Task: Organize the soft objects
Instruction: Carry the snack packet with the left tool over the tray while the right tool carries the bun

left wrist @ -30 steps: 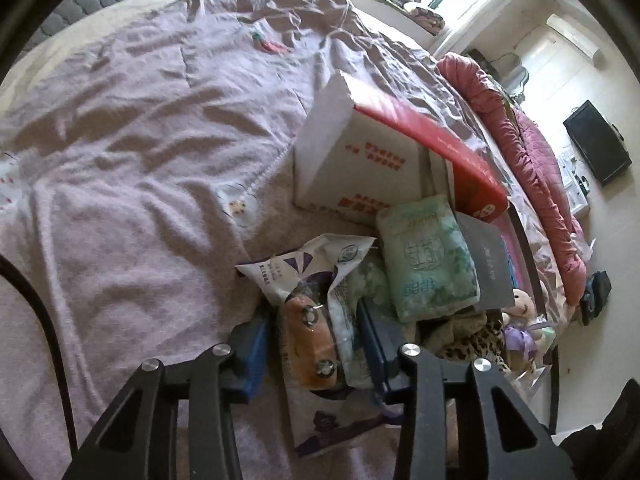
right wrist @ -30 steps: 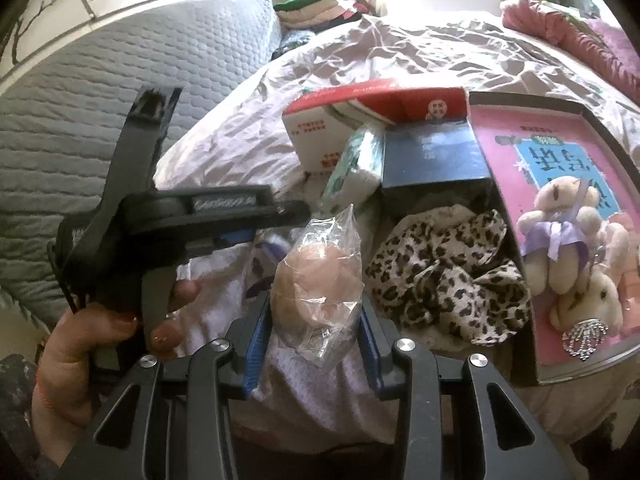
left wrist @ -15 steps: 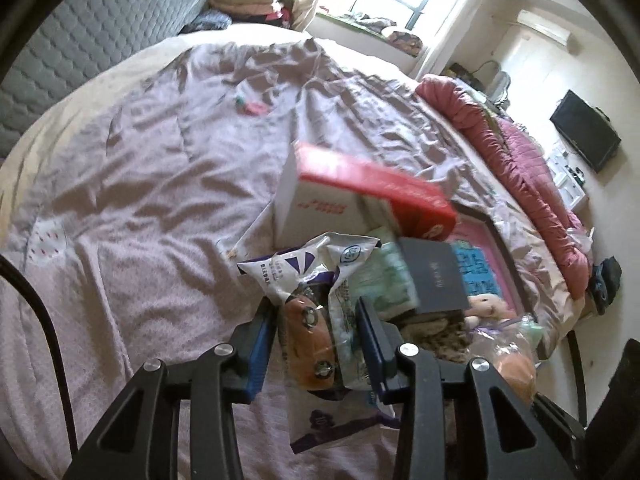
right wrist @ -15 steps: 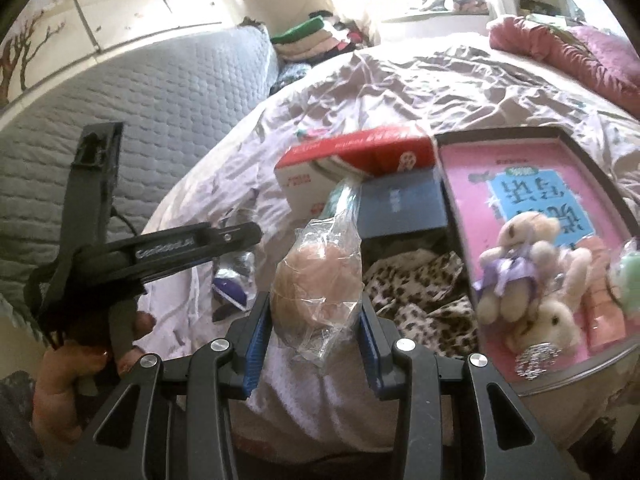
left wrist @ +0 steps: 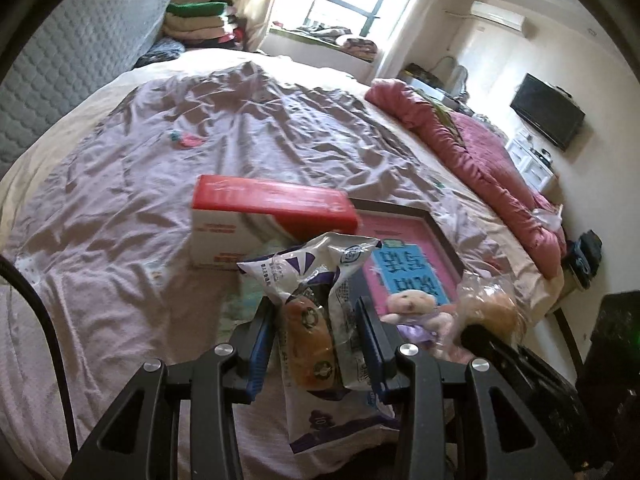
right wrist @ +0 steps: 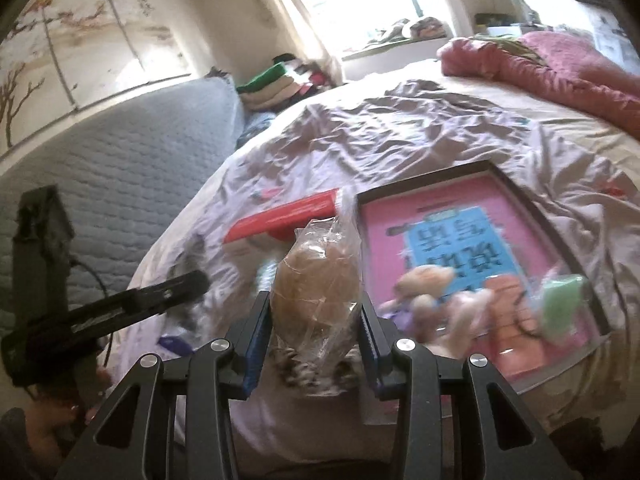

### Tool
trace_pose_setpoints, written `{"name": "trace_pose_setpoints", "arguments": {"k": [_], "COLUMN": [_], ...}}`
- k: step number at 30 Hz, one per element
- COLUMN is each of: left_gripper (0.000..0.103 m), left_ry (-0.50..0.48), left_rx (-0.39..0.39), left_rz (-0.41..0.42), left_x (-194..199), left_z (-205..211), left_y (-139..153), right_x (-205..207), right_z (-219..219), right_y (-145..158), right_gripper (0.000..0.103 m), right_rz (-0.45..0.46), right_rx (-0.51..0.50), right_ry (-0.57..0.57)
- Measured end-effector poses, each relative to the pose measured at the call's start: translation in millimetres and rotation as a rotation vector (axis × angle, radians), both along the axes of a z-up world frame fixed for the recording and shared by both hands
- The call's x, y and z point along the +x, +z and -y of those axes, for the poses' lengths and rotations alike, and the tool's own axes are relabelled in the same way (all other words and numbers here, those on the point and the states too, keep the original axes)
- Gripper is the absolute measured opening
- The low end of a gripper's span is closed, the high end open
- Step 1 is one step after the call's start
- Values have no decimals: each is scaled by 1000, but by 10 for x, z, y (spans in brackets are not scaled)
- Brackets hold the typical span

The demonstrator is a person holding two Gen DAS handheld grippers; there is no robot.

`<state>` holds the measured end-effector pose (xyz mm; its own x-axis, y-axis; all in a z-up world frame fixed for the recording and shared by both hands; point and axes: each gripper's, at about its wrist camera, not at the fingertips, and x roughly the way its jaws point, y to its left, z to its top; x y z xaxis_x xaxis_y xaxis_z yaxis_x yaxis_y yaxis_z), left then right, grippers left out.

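My left gripper [left wrist: 316,328] is shut on a white and purple snack bag [left wrist: 320,280] with a small bun inside, held above the bed. My right gripper [right wrist: 314,320] is shut on a round bun in a clear plastic bag [right wrist: 316,280]; that bagged bun also shows in the left wrist view [left wrist: 492,308]. Behind lies a dark-framed pink tray [left wrist: 408,236] holding a small teddy bear [left wrist: 412,304]. In the right wrist view the pink tray [right wrist: 400,232] holds the blurred bear [right wrist: 424,284], a green soft item [right wrist: 560,308] and other soft toys.
A red and white carton [left wrist: 260,220] lies on the rumpled lilac bedsheet [left wrist: 120,208] left of the tray. A pink quilt [left wrist: 480,152] runs along the bed's right side. A grey padded headboard [right wrist: 100,168] stands at the left. Folded clothes [left wrist: 200,20] are stacked far back.
Both grippers have lifted and tilted up with their bags, so the bed and room show farther away. The leopard cloth and green pack have dropped out of view.
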<state>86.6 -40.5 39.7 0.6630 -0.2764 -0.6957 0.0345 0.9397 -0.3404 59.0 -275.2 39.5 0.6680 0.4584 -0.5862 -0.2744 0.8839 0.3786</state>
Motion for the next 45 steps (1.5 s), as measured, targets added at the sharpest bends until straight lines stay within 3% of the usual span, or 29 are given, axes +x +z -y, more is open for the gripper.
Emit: {"name": "trace_pose_setpoints", "arguments": {"k": [8,13,17,32,45], "left_gripper": [40,40,40,40,40], "left_ry": [-67,-116,-155,-253,-303], "left_rx": [20,30,29,36,83], "left_rz": [12,13,10,2,-14], "left_x": [-11,-24,-19,115,267], "left_z": [386,634,809,1447,1952], "left_y": [63,81,69,3,-231], "right_x": [42,86,93,118,100], "right_z": [401,580,670,1196,1443], "right_y": [32,45,62,57,41], "right_gripper": [42,42,42,42,42], "right_rz": [5,9,33,22,12], "right_rx": [36,28,-34,-31,0], "right_ry": [-75,-106,-131,-200,-239]}}
